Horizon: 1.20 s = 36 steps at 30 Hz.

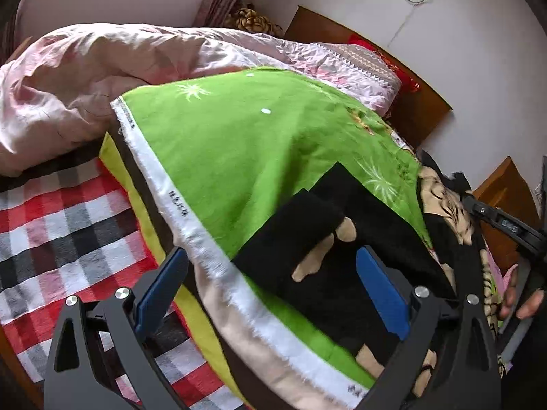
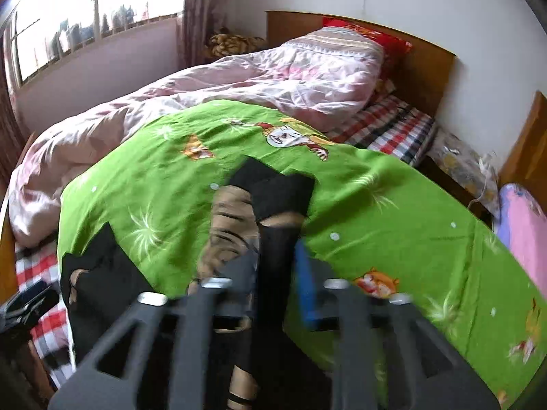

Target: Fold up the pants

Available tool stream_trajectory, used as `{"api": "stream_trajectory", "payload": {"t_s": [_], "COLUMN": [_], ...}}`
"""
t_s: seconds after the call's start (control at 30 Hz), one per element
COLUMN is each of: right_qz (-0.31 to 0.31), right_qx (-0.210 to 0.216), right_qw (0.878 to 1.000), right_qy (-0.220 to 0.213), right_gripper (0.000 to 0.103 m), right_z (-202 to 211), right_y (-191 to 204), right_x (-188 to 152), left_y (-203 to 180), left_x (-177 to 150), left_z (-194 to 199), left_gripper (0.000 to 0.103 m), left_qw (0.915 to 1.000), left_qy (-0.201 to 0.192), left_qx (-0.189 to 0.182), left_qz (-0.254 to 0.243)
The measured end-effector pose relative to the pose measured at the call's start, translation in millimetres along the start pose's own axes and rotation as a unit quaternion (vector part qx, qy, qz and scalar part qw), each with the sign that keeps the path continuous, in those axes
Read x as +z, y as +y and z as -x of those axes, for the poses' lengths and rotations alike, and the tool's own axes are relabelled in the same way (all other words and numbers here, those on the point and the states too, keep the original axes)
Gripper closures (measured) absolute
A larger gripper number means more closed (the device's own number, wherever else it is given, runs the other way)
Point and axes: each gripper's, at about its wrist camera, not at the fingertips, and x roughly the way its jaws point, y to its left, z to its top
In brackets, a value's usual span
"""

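The pants (image 1: 328, 266) are black with tan patches and lie on a green cartoon-print sheet (image 1: 239, 157) on the bed. My left gripper (image 1: 273, 273) is open, its blue pads wide apart above the sheet's white edge and one pant leg. In the right wrist view my right gripper (image 2: 273, 259) is shut on a raised fold of the pants (image 2: 273, 191), which drapes up over the fingers. A second black part of the pants (image 2: 102, 270) lies at the left. The right gripper (image 1: 499, 222) also shows at the right edge of the left wrist view.
A pink quilt (image 2: 171, 95) is bunched at the back of the bed. A red-checked blanket (image 1: 51, 225) covers the mattress beside the sheet. A wooden headboard (image 2: 427, 65) stands against the white wall. A pink bundle (image 2: 523, 225) lies at the right.
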Motion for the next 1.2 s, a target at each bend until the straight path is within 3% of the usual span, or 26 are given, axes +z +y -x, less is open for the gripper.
{"api": "stream_trajectory", "payload": {"t_s": [0.03, 0.1, 0.17, 0.23, 0.3, 0.4, 0.47, 0.5, 0.53, 0.57, 0.63, 0.7, 0.73, 0.83, 0.93, 1.0, 1.07, 1.17, 1.2], "right_qz": [0.01, 0.044, 0.087, 0.138, 0.192, 0.224, 0.253, 0.263, 0.273, 0.276, 0.265, 0.247, 0.234, 0.208, 0.218, 0.226, 0.227, 0.207, 0.208], "right_qx": [0.024, 0.075, 0.118, 0.195, 0.199, 0.232, 0.229, 0.227, 0.227, 0.226, 0.226, 0.223, 0.216, 0.213, 0.198, 0.183, 0.182, 0.192, 0.189], "right_qw": [1.0, 0.995, 0.988, 0.971, 0.96, 0.94, 0.933, 0.931, 0.93, 0.93, 0.935, 0.942, 0.947, 0.955, 0.955, 0.955, 0.954, 0.958, 0.958], "right_qy": [-0.013, -0.05, -0.051, -0.005, 0.046, 0.111, 0.11, 0.107, 0.1, 0.092, 0.065, 0.045, 0.03, 0.009, 0.031, 0.062, 0.066, 0.059, 0.058], "right_gripper": [0.02, 0.016, 0.018, 0.038, 0.048, 0.048, 0.05, 0.063, 0.089, 0.095, 0.097, 0.098, 0.098, 0.098, 0.098, 0.097, 0.097, 0.097, 0.097], "right_z": [4, 13, 10, -15, -45, -82, -87, -86, -80, -77, -69, -55, -49, -45, -66, -88, -99, -94, -93], "right_y": [5, 23, 51, 89, 116, 134, 139, 139, 140, 139, 129, 123, 117, 105, 111, 118, 119, 109, 107], "right_x": [2, 9, 13, 17, 16, 12, 9, 9, 9, 9, 12, 12, 15, 35, 40, 34, 27, 29, 28], "left_y": [0, 0, -2, -4, -5, -6, -9, -10, -12, -13, -16, -23, -29, -37, -34, -27, -31, -30, -26], "left_x": [0, -1, -2, -2, 0, 3, 5, 5, 5, 5, 5, 7, 10, 22, 31, 31, 30, 27, 27], "left_z": [-6, -12, -17, -21, -21, -23, -30, -32, -34, -34, -29, -21, -16, -19, -40, -49, -42, -26, -22], "left_gripper": [0.004, 0.005, 0.009, 0.019, 0.019, 0.019, 0.019, 0.02, 0.022, 0.03, 0.054, 0.092, 0.097, 0.098, 0.099, 0.095, 0.095, 0.066, 0.066], "left_qw": [1.0, 0.9999, 0.9998, 0.9993, 0.999, 0.9983, 0.997, 0.9963, 0.9954, 0.9949, 0.9942, 0.9931, 0.9905, 0.9881, 0.9855, 0.9876, 0.9888, 0.9964, 0.9985], "left_qy": [0.005, 0.013, 0.016, 0.016, 0.011, 0.015, 0.024, 0.026, 0.027, 0.025, 0.021, 0.013, 0.0, -0.004, 0.008, 0.019, 0.01, 0.008, 0.011], "left_qx": [0.002, 0.002, 0.007, 0.023, 0.025, 0.024, 0.026, 0.028, 0.031, 0.031, 0.028, 0.028, 0.05, 0.059, 0.099, 0.108, 0.117, 0.064, 0.042], "left_qz": [0.002, 0.002, -0.01, -0.025, -0.036, -0.051, -0.069, -0.076, -0.087, -0.093, -0.102, -0.113, -0.128, -0.142, -0.137, -0.112, -0.093, -0.055, -0.034]}}
